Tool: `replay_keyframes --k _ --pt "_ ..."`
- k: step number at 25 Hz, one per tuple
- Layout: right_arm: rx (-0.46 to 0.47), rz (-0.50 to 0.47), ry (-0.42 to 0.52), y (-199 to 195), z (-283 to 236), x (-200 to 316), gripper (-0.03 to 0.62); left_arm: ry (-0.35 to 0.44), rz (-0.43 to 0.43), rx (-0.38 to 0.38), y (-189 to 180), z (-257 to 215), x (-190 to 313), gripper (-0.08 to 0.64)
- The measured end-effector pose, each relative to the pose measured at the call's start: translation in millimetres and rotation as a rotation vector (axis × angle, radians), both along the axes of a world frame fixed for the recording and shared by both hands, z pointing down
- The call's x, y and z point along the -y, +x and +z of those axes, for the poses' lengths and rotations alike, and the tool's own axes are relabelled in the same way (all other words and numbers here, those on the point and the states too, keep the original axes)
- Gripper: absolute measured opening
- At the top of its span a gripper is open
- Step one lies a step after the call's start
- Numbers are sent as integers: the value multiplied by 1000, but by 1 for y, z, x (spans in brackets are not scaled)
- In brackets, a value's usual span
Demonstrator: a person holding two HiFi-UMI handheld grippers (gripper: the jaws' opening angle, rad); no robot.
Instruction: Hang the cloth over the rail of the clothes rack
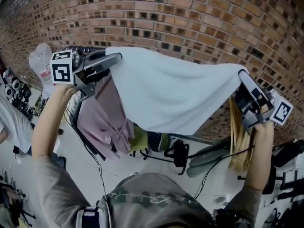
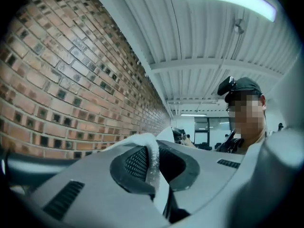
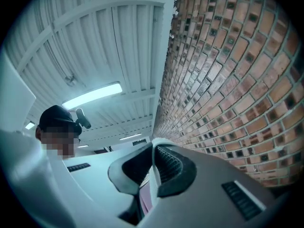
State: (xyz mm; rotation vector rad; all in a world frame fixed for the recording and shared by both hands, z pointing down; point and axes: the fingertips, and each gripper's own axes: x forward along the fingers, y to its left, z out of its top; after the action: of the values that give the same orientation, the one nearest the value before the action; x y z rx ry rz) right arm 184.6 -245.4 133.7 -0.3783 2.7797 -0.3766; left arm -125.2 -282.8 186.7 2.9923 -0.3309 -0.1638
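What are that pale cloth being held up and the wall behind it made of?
The pale cloth looks like soft terry towelling: matte, with a fuzzy looped edge in the left gripper view. The wall is rough, matte red-brown brick, courses and mortar joints plainly visible.

Both arms are raised and spread wide, the left forearm (image 1: 47,127) and right forearm (image 1: 259,160) reaching upward. The left gripper (image 1: 113,60) points level, its jaws pinched on one end of the cloth (image 1: 175,89). The right gripper (image 1: 243,77) tilts slightly upward, its jaws clamped on the other end
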Motion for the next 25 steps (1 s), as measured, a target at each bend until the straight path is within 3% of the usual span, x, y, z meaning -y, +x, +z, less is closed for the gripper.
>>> replay_keyframes --k 6,11,16,25 --pt "-22 52 -16 8 -1 6 19 4 -52 199 7 -17 26 23" --pt "-11 89 0 25 -13 10 18 -7 -52 204 13 -33 33 23" --pt "-25 126 17 40 -23 15 20 44 -83 179 6 -51 43 23" --pt "-136 188 33 39 -35 44 20 194 -54 362 16 -48 65 23"
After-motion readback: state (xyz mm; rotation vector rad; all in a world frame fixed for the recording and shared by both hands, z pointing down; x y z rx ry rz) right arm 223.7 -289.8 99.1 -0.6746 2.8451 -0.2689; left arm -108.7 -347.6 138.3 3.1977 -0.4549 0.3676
